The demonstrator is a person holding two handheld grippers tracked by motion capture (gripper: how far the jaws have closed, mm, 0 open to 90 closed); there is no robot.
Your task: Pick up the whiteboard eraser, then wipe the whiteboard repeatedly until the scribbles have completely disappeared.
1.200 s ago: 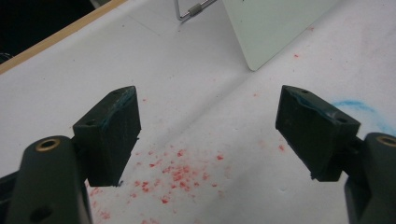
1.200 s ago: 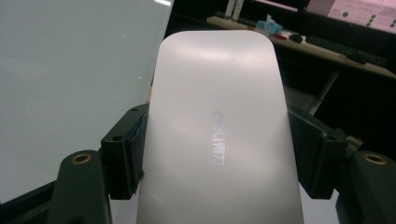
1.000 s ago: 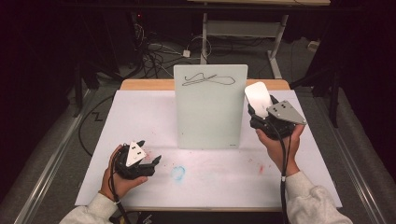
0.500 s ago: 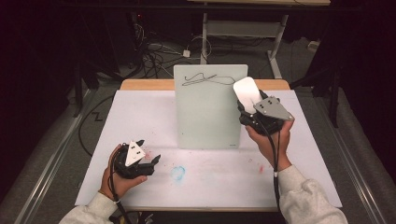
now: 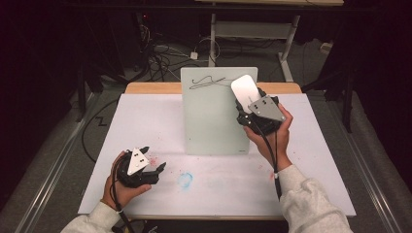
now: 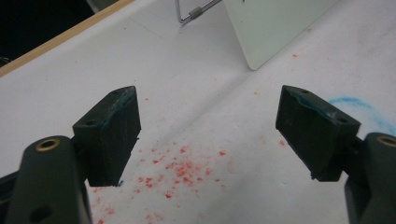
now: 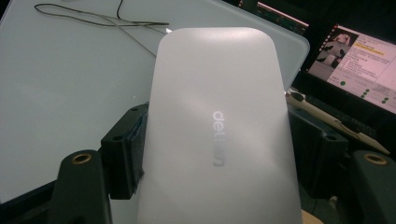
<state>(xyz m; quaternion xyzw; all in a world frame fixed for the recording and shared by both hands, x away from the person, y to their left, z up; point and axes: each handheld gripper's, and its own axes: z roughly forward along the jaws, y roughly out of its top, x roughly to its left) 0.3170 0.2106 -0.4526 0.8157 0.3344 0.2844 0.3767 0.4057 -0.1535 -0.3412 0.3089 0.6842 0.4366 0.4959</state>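
A pale glass board (image 5: 216, 114) stands upright at the middle back of the table, with a black scribble (image 5: 206, 82) near its top. My right gripper (image 5: 246, 108) is shut on a white rounded eraser block (image 5: 244, 89), held up against the board's upper right corner. In the right gripper view the eraser block (image 7: 219, 135) sits between the black jaws with the board (image 7: 70, 74) and its scribble (image 7: 93, 18) behind it. My left gripper (image 5: 154, 171) rests low at the table's front left. Its jaws stand open over the white sheet, nothing between them (image 6: 208, 135).
A white sheet (image 5: 145, 121) covers the table, with red specks (image 6: 182, 170) near the left gripper and a blue smudge (image 5: 185, 180) in front of the board. A wire stand foot (image 6: 196, 11) props the board. Monitors (image 7: 359, 60) glow behind the table; cables (image 5: 165, 53) lie on the floor.
My right gripper has carried the eraser block leftward, from beside the board's right edge to its upper right corner. The left gripper has stayed put.
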